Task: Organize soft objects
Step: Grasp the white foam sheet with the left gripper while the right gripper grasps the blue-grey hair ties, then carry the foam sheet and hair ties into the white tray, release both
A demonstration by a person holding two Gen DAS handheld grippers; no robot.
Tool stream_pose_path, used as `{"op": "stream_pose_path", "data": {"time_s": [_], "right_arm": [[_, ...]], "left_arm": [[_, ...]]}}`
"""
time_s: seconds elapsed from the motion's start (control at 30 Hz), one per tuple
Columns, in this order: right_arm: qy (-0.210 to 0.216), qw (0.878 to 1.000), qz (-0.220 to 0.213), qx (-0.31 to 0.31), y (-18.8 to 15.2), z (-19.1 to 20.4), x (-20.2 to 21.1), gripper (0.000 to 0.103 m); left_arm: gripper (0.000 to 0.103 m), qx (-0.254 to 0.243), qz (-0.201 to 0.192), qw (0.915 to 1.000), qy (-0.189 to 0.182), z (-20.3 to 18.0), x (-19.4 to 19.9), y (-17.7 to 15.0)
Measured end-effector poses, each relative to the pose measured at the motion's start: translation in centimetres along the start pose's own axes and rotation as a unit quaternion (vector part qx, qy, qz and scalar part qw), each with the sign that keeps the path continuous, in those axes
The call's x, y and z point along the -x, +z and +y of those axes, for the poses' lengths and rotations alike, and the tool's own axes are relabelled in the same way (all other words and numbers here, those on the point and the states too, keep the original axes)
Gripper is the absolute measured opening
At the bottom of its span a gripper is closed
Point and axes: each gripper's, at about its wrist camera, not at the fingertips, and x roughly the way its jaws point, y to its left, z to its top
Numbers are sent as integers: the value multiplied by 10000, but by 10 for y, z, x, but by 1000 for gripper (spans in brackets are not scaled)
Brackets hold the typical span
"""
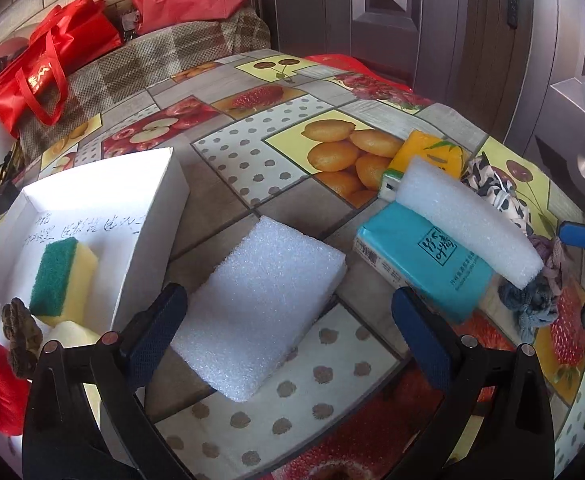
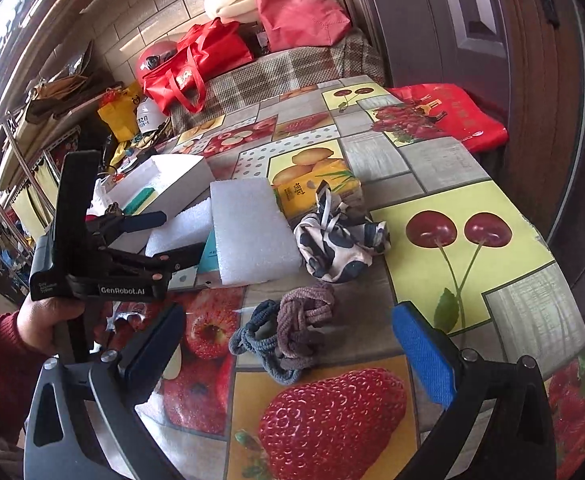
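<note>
Left wrist view: left gripper (image 1: 288,316) spread wide, nothing between the fingers, hovering over a flat white foam block (image 1: 260,304) on the fruit-print tablecloth (image 1: 248,152). White box (image 1: 144,216) to the left holds a green/yellow sponge (image 1: 62,280); a brown knotted piece (image 1: 20,332) and something red sit at its near end. Right of the block: teal tissue pack (image 1: 424,264) with a second foam slab (image 1: 464,216) lying tilted across it, yellow tissue pack (image 1: 428,152) behind. Right gripper only shows as blue tips at the frame edge.

Right wrist view: right gripper (image 2: 288,340) also spread, empty, above two braided hair ties (image 2: 288,340), grey and brown, touching each other. Cow-print cloth (image 2: 340,240) just beyond, beside the foam slab. This view alone shows a hand (image 2: 48,316) in a red sleeve holding the left gripper, and the shelves at left.
</note>
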Motion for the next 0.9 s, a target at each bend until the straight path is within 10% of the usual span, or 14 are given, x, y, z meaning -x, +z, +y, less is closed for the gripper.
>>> {"op": "stream_pose_path", "data": {"time_s": [0.27, 0.47, 0.73, 0.8, 0.9], "right_arm": [[73, 10000, -9, 34, -1, 2, 1, 103], [-92, 9981, 502, 345, 2, 14, -20, 103], [-442, 9920, 891, 779, 6, 29, -44, 87], [-490, 9907, 882, 910, 4, 33, -44, 47], [-405, 9884, 869, 1174, -1, 41, -40, 26]], "left_arm": [[103, -398, -373, 9983, 206, -15, 35, -18], [103, -436, 349, 9984, -117, -2, 10, -13], [90, -440, 183, 9985, -280, -10, 10, -18], [72, -375, 131, 9988, -298, -7, 14, -21], [67, -373, 39, 9988, -311, -5, 20, -27]]}}
